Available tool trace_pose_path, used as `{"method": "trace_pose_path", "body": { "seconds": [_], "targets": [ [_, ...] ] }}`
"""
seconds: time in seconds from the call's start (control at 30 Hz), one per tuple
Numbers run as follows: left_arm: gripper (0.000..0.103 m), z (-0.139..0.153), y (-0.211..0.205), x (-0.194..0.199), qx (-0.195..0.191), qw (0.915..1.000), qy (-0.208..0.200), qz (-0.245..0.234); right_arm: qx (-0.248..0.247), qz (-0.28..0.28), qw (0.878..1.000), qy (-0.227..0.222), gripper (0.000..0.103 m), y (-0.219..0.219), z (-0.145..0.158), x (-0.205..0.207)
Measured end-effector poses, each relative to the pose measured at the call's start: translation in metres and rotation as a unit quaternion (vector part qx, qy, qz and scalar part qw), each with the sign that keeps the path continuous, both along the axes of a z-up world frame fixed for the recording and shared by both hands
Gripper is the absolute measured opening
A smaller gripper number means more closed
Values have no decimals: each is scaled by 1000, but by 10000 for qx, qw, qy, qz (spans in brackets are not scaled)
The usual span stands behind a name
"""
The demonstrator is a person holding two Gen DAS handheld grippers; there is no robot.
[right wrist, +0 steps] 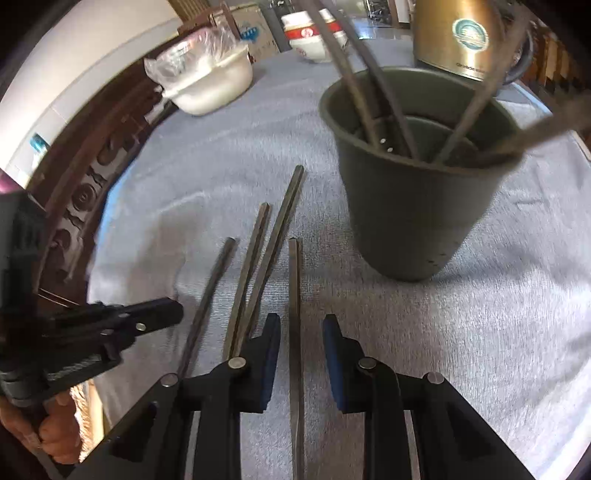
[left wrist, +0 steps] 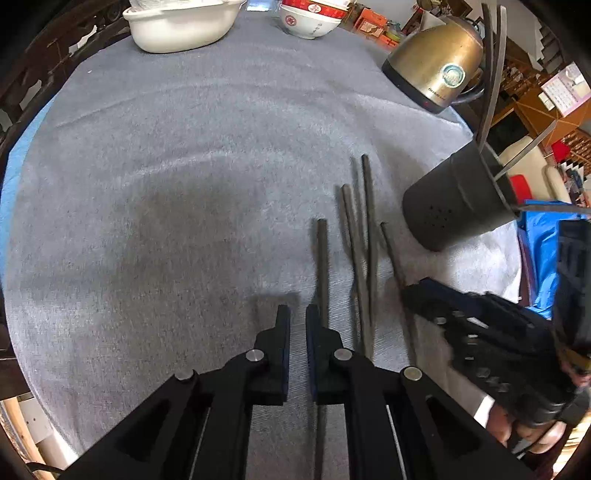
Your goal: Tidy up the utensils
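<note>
Several dark chopsticks (left wrist: 354, 240) lie side by side on the grey cloth (left wrist: 166, 166), pointing away from me. A dark cup-shaped holder (right wrist: 406, 206) stands upright just right of them, with several chopsticks leaning inside. My right gripper (right wrist: 302, 322) straddles the rightmost loose chopstick (right wrist: 294, 288), with a gap showing on both sides of it. In the left wrist view this gripper (left wrist: 412, 295) comes in from the right, over the sticks' near ends. My left gripper (left wrist: 297, 314) hangs low over the cloth, shut on nothing. The leftmost chopstick (left wrist: 322, 258) runs under its right finger.
A white basin (left wrist: 177, 26) and a red-and-white bowl (left wrist: 310, 18) stand at the far edge. A brass kettle (left wrist: 436, 62) stands behind the holder (left wrist: 454, 199). Dark carved wood (right wrist: 81, 192) rims the table at left. A person's hand (right wrist: 55, 424) grips the left tool.
</note>
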State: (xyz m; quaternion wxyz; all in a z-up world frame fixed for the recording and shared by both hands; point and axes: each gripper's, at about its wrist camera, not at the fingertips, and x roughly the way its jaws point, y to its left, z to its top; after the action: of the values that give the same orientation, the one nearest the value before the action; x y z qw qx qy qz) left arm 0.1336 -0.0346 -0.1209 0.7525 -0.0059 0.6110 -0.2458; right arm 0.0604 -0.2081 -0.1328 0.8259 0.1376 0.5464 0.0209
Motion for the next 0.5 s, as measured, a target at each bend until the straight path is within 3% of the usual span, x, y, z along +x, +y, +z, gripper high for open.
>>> {"method": "trace_pose_path", "body": {
  "seconds": [0.2,0.5],
  "targets": [
    [11,2,-12,0,24,9998,-40,-177,-213,63,9997,124,9,1,-6,5],
    [15,-16,-35,7,234,9995,46,-223,-132,111,9998,-15,6,2,0,0]
  ]
}}
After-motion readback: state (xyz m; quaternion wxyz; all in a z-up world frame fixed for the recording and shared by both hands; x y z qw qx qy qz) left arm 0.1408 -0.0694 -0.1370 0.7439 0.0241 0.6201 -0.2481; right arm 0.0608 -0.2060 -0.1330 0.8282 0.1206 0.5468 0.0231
